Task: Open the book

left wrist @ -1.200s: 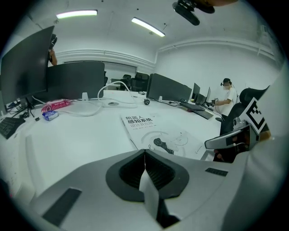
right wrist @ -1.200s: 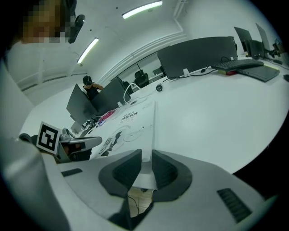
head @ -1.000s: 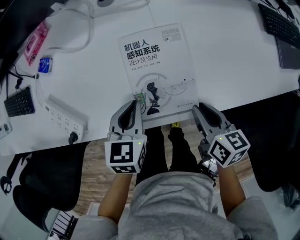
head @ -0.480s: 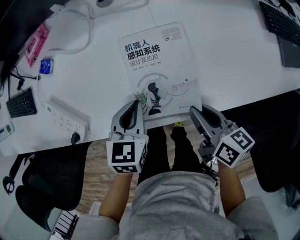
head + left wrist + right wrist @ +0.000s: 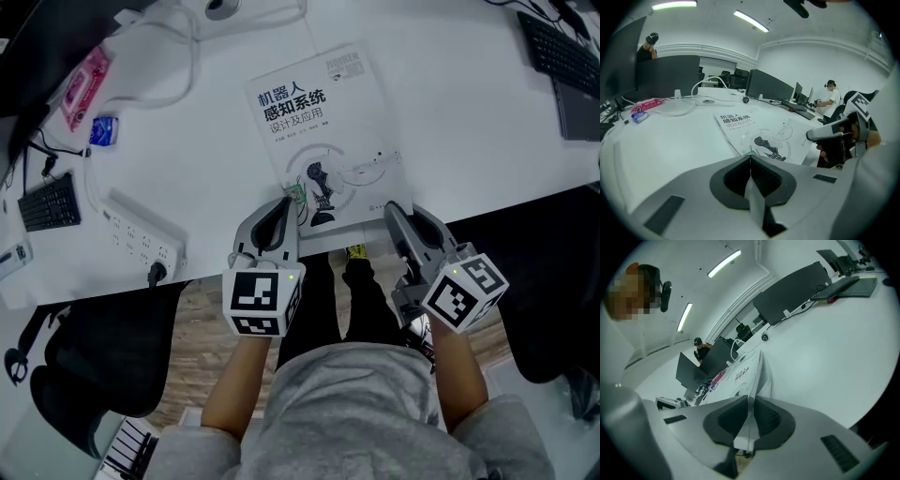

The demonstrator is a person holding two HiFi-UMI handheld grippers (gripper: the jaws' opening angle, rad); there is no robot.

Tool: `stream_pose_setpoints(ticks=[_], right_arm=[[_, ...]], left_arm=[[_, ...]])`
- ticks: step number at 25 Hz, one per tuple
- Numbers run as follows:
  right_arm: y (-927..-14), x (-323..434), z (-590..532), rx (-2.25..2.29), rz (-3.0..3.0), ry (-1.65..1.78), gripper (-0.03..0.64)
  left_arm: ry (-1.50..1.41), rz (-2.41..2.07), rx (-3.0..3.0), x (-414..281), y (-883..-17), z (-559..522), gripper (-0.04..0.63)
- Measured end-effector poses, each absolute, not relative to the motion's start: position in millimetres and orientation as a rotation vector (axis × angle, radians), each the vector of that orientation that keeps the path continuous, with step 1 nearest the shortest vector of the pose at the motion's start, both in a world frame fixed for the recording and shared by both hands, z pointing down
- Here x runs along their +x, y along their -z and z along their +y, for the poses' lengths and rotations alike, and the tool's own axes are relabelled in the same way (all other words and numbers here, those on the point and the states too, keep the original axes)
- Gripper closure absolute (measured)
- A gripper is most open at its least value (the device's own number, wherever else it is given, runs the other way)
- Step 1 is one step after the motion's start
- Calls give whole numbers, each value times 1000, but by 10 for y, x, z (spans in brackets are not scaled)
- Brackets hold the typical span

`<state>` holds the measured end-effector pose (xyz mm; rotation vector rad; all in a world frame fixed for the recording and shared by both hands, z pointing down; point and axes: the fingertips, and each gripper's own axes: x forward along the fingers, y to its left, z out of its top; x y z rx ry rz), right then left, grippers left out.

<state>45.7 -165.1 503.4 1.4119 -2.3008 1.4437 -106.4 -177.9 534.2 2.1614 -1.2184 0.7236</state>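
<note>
A white book [image 5: 319, 131] with black Chinese title print lies closed on the white table [image 5: 469, 122], its bottom edge near the table's front. My left gripper [image 5: 292, 201] is shut, its tip at the book's near left corner beside a small green tag [image 5: 298, 192]. In the left gripper view the jaws [image 5: 750, 158] meet just short of the book [image 5: 754, 129]. My right gripper [image 5: 392, 208] is at the near right corner. Its jaws [image 5: 750, 397] are closing on the thin edge of the cover [image 5: 757, 369], which rises edge-on from between them.
A white power strip [image 5: 141, 234] and a black keyboard [image 5: 45, 202] lie at the left, with a pink packet [image 5: 82, 77], a blue packet [image 5: 105, 131] and white cable [image 5: 178, 47] behind. Another keyboard [image 5: 562, 47] sits far right. A black chair [image 5: 103, 356] stands below the table edge.
The right gripper has rolled and lifted a little at the book's near right corner, and its jaws have narrowed onto the cover edge. The left gripper has stayed put.
</note>
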Motion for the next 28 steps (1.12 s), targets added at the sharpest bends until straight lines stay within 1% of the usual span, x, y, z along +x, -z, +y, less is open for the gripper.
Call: stream_pose_setpoints(ticks=[2,5,7,9,13,15,20,25,28], right_arm=[[-4954,460,-1678,1424,-2296,-1379,563],[-4893,439,-1691,1401,-2279,-1161,561],[-4930,457,-1706,1402,-2231,-1024,540],[-4970,492,-1728,1418,-2187,-944,504],[-4997,528,-1722,1450,-2158,-904,459],[-4984,543,-1749,1483,-2163,-904,453],[-4951,496,-1822,1514,-2220,-976,454],[-4886,482,-1837,1511,-2290,-1223,533],[-4741,438,-1845,1545,-2309,-1142,558]], left_arm=[[-728,-1199,2168,-1035,-5335,-1772,584],[-728,-1189,2173,-1012,-5331,-1770,584],[-728,-1189,2178,-1010,-5321,-1770,584],[-724,-1184,2181,-1007,-5311,-1773,584],[-722,-1173,2184,-1003,-5313,-1767,584],[-725,-1170,2189,-1001,-5317,-1769,584],[-721,-1160,2194,-1002,-5330,-1771,584],[-712,-1149,2192,-991,-5325,-1767,584],[-696,-1139,2178,-995,-5304,-1746,584]])
